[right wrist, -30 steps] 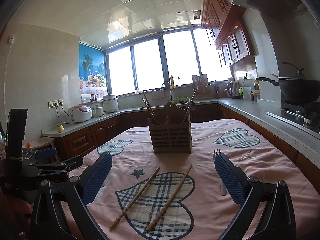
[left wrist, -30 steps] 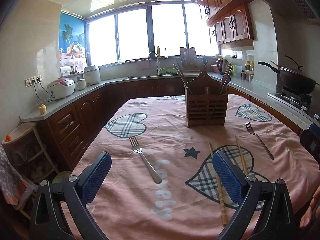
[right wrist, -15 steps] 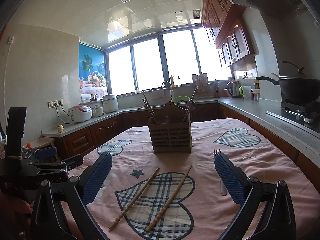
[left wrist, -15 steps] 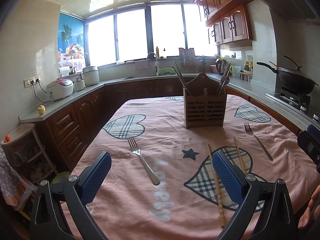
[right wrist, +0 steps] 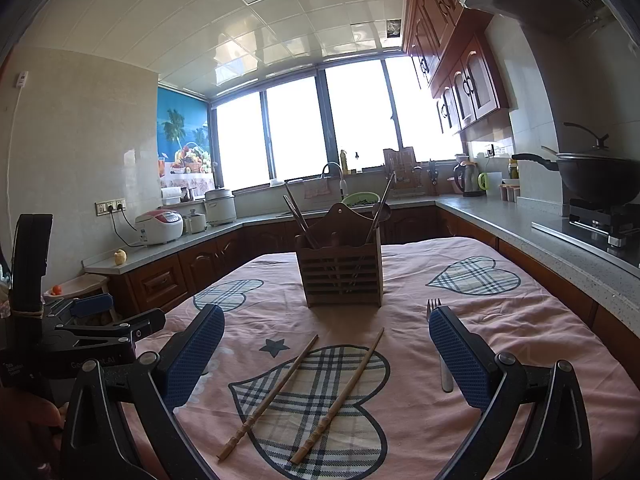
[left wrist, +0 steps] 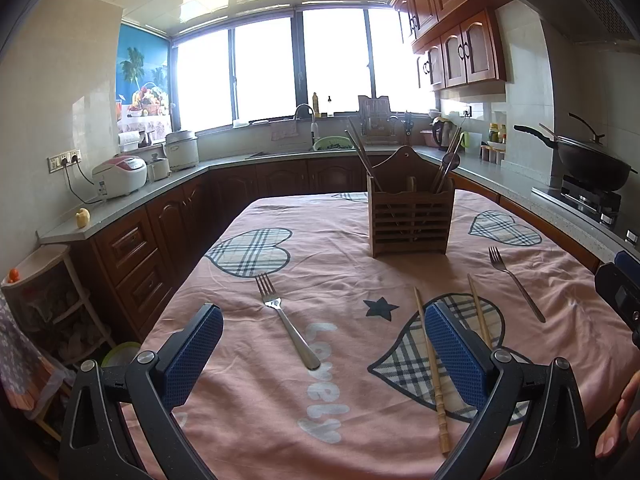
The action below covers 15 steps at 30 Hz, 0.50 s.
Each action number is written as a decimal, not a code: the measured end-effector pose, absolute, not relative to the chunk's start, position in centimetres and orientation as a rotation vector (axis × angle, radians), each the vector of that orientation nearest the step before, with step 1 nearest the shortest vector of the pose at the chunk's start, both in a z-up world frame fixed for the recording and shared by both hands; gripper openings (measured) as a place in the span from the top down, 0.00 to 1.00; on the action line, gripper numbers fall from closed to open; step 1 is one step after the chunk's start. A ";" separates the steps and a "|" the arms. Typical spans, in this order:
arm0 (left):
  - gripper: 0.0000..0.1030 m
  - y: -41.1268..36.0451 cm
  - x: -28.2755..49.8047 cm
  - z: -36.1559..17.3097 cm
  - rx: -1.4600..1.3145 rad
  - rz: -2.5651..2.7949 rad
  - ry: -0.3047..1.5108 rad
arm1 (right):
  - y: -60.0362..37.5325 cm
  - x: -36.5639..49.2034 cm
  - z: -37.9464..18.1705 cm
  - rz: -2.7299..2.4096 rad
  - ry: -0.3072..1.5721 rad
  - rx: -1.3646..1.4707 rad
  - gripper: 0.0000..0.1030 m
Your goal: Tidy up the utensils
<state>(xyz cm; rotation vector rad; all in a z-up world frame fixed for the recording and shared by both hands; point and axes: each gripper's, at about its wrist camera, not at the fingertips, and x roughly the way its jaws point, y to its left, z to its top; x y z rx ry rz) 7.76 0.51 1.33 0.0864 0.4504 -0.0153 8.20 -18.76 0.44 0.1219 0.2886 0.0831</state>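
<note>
A slatted wooden utensil holder (left wrist: 411,220) (right wrist: 340,274) stands upright mid-table with chopsticks and a spoon in it. On the pink cloth lie a steel fork (left wrist: 287,326), a second fork (left wrist: 516,283) (right wrist: 442,364) farther right, and two wooden chopsticks (left wrist: 431,364) (right wrist: 272,390), the other (right wrist: 340,394) beside it. My left gripper (left wrist: 324,344) hovers open above the near fork. My right gripper (right wrist: 326,346) is open over the chopsticks, its right finger hiding most of the second fork.
The table's pink cloth (left wrist: 360,256) carries plaid hearts. Wooden counters ring the room, with rice cookers (left wrist: 120,176) at left, a sink (left wrist: 304,128) at the back and a wok (left wrist: 588,164) on the stove at right. The left gripper's body (right wrist: 80,336) shows at the right view's left edge.
The left wrist view has drifted slightly, so the table items sit a little lower and to the left. The right wrist view is almost unchanged. Both grippers stay open.
</note>
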 end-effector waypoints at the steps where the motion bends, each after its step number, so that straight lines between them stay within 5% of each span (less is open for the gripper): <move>1: 0.01 0.5 7.8 1.3 0.086 -0.016 0.450 | -18.7 8.2 0.4 0.083 0.289 0.122 0.00; 15: 0.01 0.4 8.1 1.3 0.076 -0.018 0.453 | -19.0 8.5 0.2 0.075 0.292 0.121 0.00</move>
